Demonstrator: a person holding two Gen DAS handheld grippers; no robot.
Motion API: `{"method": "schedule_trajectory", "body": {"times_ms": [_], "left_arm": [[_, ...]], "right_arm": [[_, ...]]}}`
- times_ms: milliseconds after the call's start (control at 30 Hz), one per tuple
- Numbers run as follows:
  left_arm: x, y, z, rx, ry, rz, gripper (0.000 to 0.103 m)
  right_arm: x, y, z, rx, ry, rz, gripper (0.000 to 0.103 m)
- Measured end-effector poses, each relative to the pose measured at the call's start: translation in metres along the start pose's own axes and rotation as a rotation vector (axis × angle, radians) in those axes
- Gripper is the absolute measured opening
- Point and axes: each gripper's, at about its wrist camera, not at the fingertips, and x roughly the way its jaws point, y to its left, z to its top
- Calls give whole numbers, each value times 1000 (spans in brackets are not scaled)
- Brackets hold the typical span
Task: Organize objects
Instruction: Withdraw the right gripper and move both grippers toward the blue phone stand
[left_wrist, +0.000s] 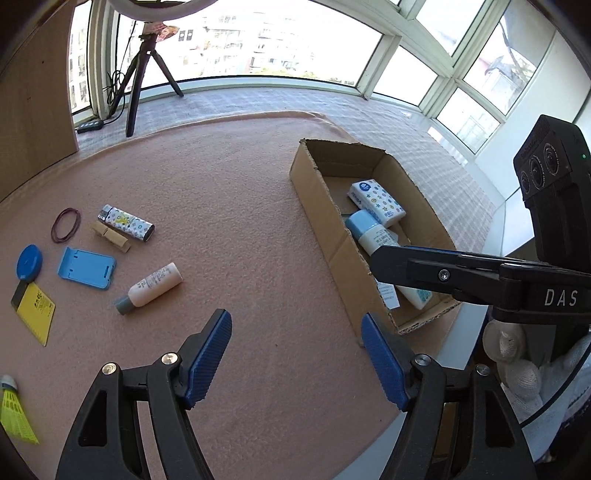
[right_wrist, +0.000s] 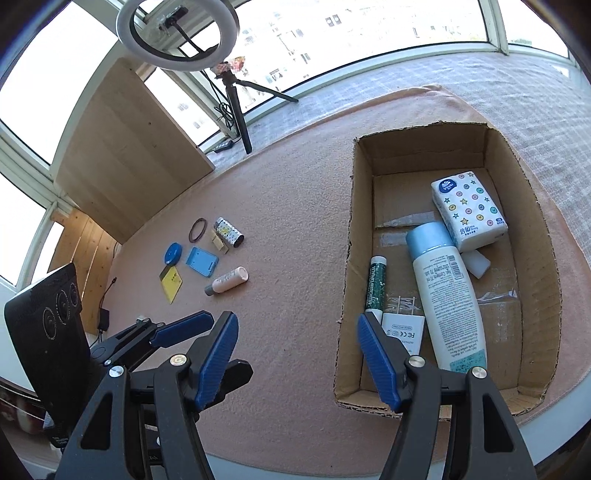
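Observation:
An open cardboard box (right_wrist: 347, 258) (left_wrist: 325, 229) sits on the pink cloth. It holds a tissue pack (right_wrist: 469, 210), a white bottle with a blue cap (right_wrist: 447, 291), a green tube (right_wrist: 376, 284), a white charger (right_wrist: 402, 328) and a white block (right_wrist: 476, 264). Loose on the cloth lie a small pink bottle (left_wrist: 149, 288) (right_wrist: 227, 281), a blue stand (left_wrist: 86, 267), a patterned lighter (left_wrist: 125, 222), a wooden clip (left_wrist: 110, 236), a rubber band (left_wrist: 65, 224), a blue round disc (left_wrist: 28, 261) and a yellow card (left_wrist: 35, 312). My left gripper (left_wrist: 295, 354) is open and empty above the cloth. My right gripper (right_wrist: 293, 360) is open and empty at the box's near left wall.
A yellow shuttlecock (left_wrist: 14, 417) lies at the cloth's left edge. A tripod (left_wrist: 142, 74) with a ring light (right_wrist: 177, 33) stands at the back by the windows. A wooden panel (right_wrist: 125, 155) leans at the back left. The table edge runs along the near right (left_wrist: 454, 343).

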Motion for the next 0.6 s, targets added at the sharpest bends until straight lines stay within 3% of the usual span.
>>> {"method": "schedule_trajectory", "body": {"times_ms": [300, 600], "left_arm": [[-25, 75, -7, -105, -25, 109, 76], [-28, 152, 10, -188, -33, 211, 76]], "right_arm": [[41, 53, 30, -129, 37, 14, 64], [100, 94, 63, -226, 92, -4, 63]]}}
